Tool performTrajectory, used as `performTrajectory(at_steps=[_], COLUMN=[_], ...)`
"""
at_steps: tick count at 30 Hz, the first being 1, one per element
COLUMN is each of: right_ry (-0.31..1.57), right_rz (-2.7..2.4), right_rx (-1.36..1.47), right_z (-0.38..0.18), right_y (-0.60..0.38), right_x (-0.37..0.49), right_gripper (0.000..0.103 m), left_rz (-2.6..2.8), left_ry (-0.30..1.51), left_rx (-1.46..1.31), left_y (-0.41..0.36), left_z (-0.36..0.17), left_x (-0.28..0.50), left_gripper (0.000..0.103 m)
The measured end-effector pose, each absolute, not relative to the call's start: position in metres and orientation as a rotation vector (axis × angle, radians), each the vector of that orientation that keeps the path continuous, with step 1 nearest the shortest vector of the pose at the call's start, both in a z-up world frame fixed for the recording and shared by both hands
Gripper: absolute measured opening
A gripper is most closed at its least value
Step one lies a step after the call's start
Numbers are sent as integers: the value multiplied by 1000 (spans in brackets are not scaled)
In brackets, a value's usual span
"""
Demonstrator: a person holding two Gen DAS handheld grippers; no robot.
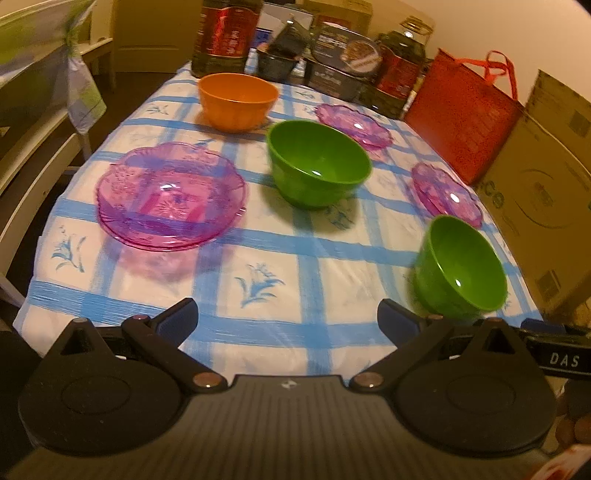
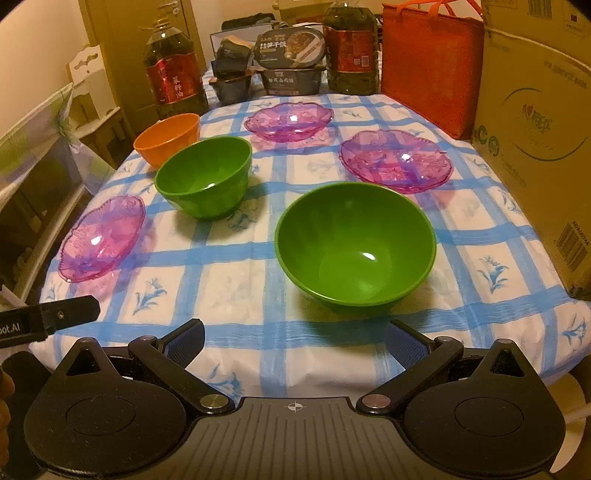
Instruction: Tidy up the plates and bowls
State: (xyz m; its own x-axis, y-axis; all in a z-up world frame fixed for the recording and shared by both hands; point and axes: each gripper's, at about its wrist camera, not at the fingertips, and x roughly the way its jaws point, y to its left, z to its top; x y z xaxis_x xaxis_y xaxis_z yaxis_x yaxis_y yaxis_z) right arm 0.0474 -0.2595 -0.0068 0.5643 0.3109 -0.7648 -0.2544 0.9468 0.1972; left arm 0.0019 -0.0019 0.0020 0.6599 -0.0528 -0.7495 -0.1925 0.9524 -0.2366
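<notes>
Left wrist view: bowls and pink plates sit apart on the worktop [image 1: 280, 258], all facing up.
The far plate [image 1: 354, 123] hides partly behind a green bowl [image 1: 317, 162]. Both the left gripper [image 1: 288, 321] and right gripper [image 2: 295, 336] are wide apart, holding nothing.

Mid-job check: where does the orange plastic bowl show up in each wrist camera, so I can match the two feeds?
Left wrist view: the orange plastic bowl sits upper centre-left, at the table's far end, beyond the centre green plastic bowl.
Right wrist view: the orange bowl sits upper left, near the table's left edge.
Shared landmark: the dark oil bottle with a red label stands just behind it in both.
</notes>
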Motion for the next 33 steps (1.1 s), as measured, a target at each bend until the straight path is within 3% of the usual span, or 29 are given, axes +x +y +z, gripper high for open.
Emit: performTrajectory(at_steps=[27, 33], right_ry=[941, 929], right_rz=[503, 565], right_rx=[126, 114], right_z=[-32, -36], right_y=[-194, -164], right_x=[90, 106], right_gripper=[102, 102], left_rz=[254, 289], left_ry=[848, 837], left_rx=[-416, -420], left_y=[95, 122], left_z=[-20, -24], left_x=[19, 29], left_gripper=[102, 95])
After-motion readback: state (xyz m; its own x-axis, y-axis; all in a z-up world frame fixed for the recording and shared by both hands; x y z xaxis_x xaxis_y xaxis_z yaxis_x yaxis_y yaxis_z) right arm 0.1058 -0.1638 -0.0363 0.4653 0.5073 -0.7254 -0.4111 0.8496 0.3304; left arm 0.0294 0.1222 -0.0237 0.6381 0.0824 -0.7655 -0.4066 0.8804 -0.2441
